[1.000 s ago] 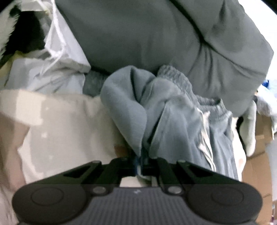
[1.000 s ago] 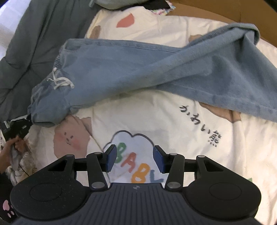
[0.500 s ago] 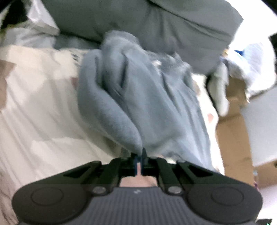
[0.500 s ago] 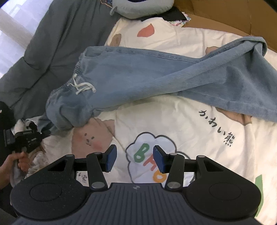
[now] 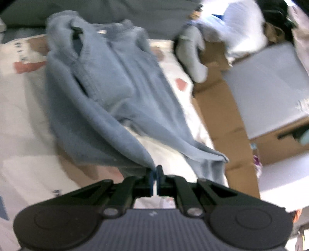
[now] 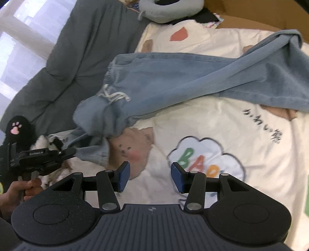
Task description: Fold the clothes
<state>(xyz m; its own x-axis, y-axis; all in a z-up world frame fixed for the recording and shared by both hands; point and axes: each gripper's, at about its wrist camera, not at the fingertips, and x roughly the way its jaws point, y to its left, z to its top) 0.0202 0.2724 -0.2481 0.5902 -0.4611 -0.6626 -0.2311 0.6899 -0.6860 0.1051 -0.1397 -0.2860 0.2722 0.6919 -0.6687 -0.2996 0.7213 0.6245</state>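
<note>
Light blue denim trousers (image 6: 173, 81) with a white drawstring (image 6: 114, 96) lie across a cream printed bedsheet (image 6: 222, 125). My left gripper (image 5: 155, 176) is shut on an edge of the trousers (image 5: 108, 96), and the cloth stretches away from its tips. Seen from the right wrist, the left gripper (image 6: 74, 151) pinches the trousers' waist corner at the lower left, with a person's hand (image 6: 17, 191) on its handle. My right gripper (image 6: 149, 178) stands open above the sheet, nothing between its blue pads (image 6: 123, 176).
A dark grey quilt (image 6: 67, 58) covers the bed's far left. A grey neck pillow (image 6: 170, 9) lies at the top. Brown cardboard (image 5: 222, 115) and a grey-white box (image 5: 270, 86) stand beside the bed, with pale clothes (image 5: 231, 29) piled behind.
The left gripper has pulled the trousers' waist corner back and swung right, so cardboard and boxes now show. The right gripper has drawn back and risen, showing more of the bed.
</note>
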